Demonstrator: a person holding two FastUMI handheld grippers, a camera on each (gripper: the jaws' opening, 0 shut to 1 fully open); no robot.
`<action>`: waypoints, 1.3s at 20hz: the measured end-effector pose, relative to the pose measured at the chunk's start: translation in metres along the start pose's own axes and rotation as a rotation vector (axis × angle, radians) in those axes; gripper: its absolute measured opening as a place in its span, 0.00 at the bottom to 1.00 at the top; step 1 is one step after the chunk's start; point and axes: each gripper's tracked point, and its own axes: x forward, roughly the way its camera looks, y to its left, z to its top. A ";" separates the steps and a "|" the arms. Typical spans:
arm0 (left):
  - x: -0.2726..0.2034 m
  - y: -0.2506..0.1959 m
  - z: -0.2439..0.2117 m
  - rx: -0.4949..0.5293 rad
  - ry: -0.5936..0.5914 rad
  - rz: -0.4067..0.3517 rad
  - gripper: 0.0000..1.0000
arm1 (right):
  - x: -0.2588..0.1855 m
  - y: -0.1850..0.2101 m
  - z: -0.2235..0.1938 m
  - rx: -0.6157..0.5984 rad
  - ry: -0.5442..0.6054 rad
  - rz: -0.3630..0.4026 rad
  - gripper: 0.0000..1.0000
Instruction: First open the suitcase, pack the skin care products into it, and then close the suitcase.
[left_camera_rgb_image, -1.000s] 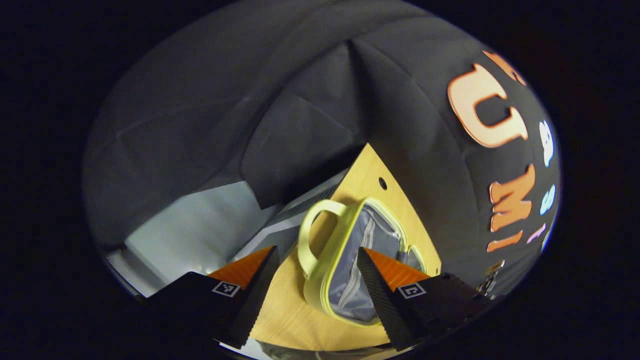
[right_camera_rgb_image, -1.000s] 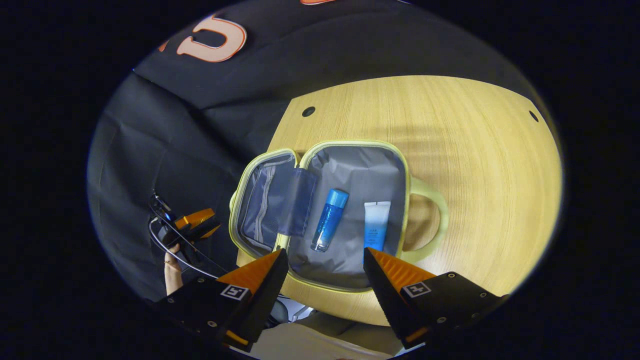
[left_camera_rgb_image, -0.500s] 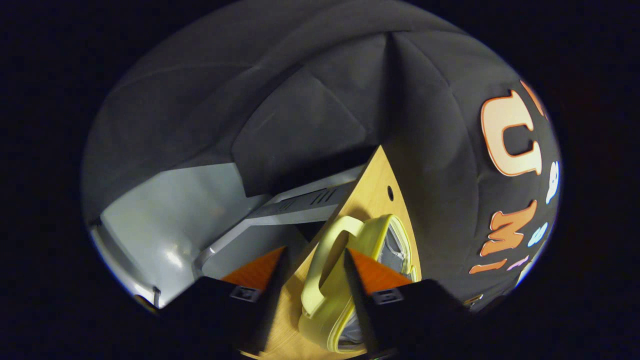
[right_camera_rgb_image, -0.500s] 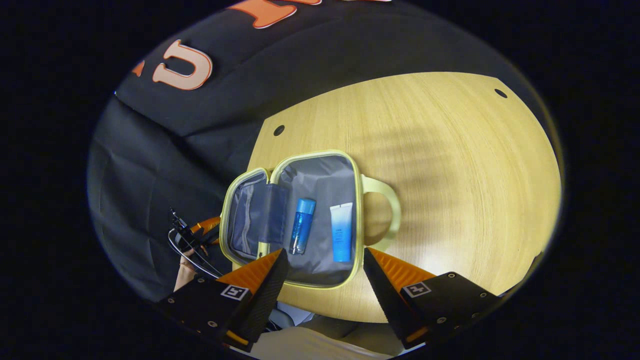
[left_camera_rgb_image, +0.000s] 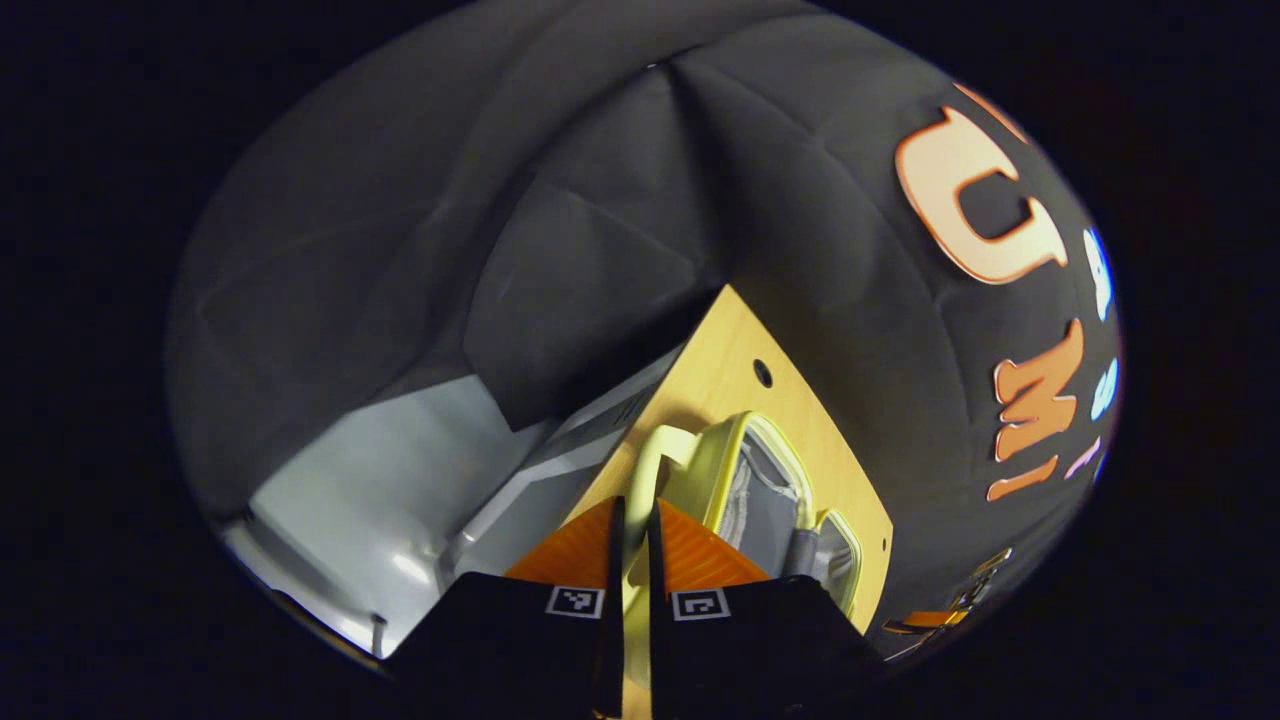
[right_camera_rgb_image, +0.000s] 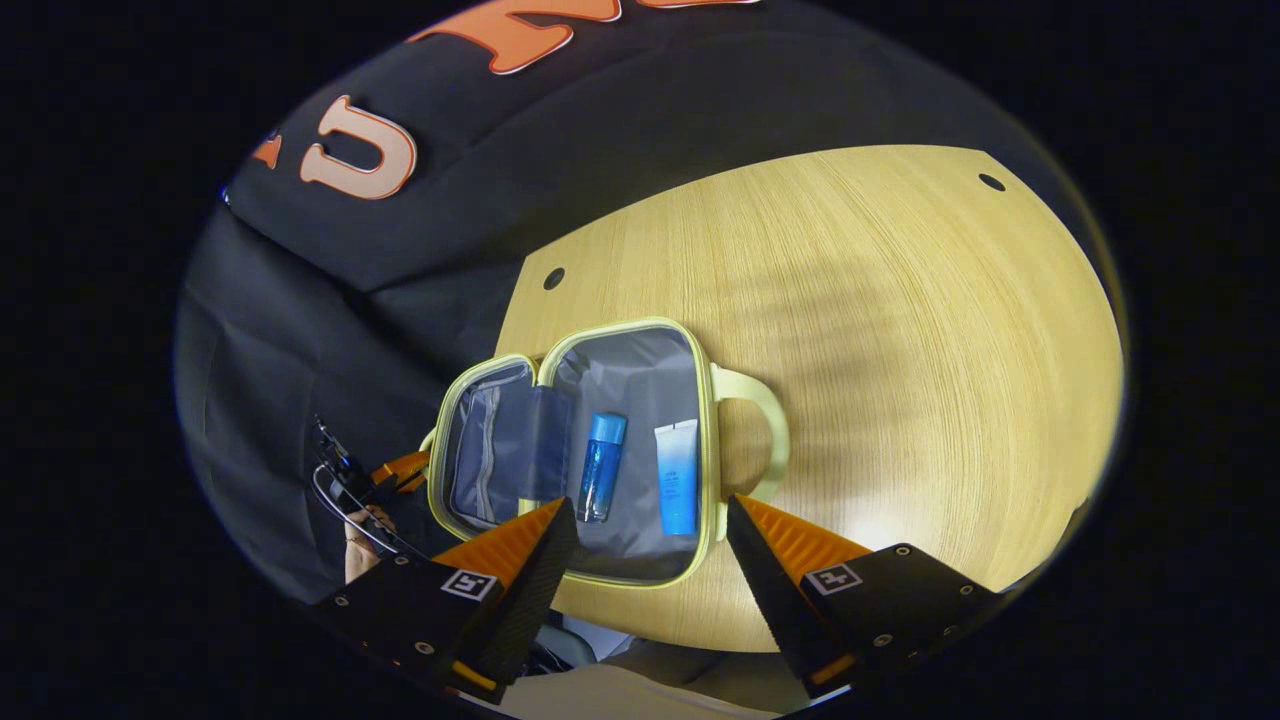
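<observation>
Open yellow suitcase (right_camera_rgb_image: 640, 545) holds bottle (right_camera_rgb_image: 602, 467), tube (right_camera_rgb_image: 677, 477).

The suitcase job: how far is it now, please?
Done: the suitcase lies open, with the blue bottle and the tube inside. In hand: the left gripper is shut on the lid handle. Left: closing the lid.

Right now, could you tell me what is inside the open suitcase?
A blue bottle and a tube lie side by side in the suitcase. A flap hides part of the lid.
</observation>
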 end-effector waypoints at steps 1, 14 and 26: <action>-0.012 -0.013 0.006 0.030 -0.013 0.000 0.11 | -0.001 0.000 0.000 0.000 -0.005 0.006 0.96; -0.104 -0.272 -0.031 0.381 -0.102 -0.051 0.10 | -0.084 -0.063 0.079 -0.092 -0.257 0.005 0.96; -0.046 -0.432 -0.196 0.434 0.009 -0.143 0.11 | -0.169 -0.210 0.103 -0.103 -0.340 -0.083 0.96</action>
